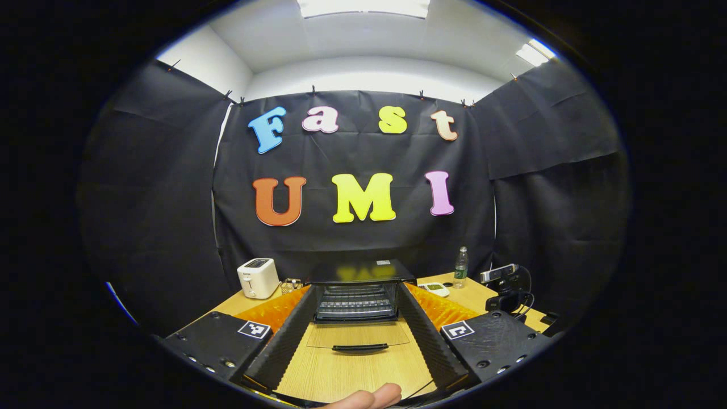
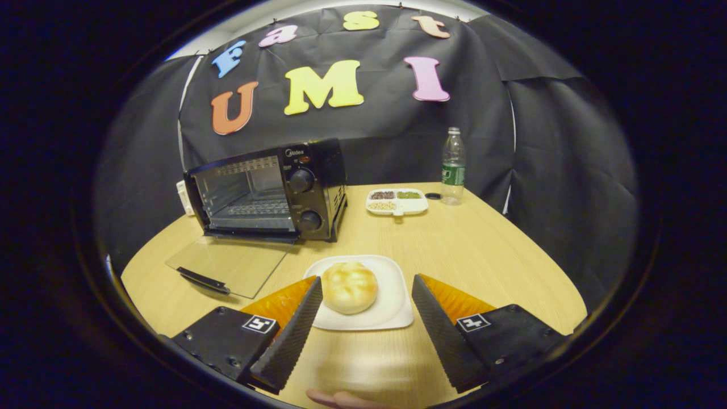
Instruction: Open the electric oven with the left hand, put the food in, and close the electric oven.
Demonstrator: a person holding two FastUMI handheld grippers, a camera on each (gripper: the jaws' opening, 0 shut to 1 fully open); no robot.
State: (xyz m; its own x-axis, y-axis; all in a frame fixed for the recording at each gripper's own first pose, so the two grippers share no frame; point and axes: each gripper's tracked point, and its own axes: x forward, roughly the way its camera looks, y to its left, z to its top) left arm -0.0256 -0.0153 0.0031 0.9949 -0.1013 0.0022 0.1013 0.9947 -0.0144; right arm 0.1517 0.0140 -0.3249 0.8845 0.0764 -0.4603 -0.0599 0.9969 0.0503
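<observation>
The black electric oven (image 2: 267, 190) stands on the wooden table with its glass door (image 2: 230, 264) folded flat down, the wire rack inside bare. In the left gripper view the oven (image 1: 358, 295) is straight ahead, its door (image 1: 358, 335) and dark handle (image 1: 360, 347) lying between the spread fingers. My left gripper (image 1: 356, 335) is open and touches nothing. A round bun (image 2: 349, 287) sits on a white square plate (image 2: 392, 315). My right gripper (image 2: 366, 304) is open, a finger on each side of the bun and plate.
A white toaster (image 1: 258, 278) stands left of the oven. Behind it are a divided snack tray (image 2: 397, 201), a plastic bottle (image 2: 452, 166) and a small dark cap (image 2: 433, 196). A webcam with cable (image 1: 502, 284) sits at the table's right edge.
</observation>
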